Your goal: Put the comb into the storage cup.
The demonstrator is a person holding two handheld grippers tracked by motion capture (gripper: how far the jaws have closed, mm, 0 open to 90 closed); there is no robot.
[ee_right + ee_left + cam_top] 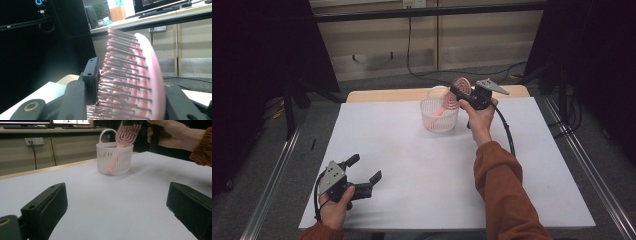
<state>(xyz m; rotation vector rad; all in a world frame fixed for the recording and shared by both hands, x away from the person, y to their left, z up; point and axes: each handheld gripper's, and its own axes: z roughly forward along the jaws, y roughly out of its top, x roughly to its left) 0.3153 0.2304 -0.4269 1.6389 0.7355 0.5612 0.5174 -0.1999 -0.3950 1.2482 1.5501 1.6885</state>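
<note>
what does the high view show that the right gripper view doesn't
High view alone: the white basket, the brush's handle dipping into it, the open left tool resting on the white table, and the orange sleeve.
Right gripper view alone: close up, the bristles pressed against one jaw and the brush's back against the other, plus a desk with a monitor behind.
Both: the pink brush clamped in the right tool.

The high view looks forward and down from the person's side onto the whole counter (422, 165). The left gripper view sits low over the counter surface, facing across it toward the white basket (114, 157), which the high view shares. The right gripper view looks along its own fingers (90, 75), very close to the pink brush (140, 82).
</note>
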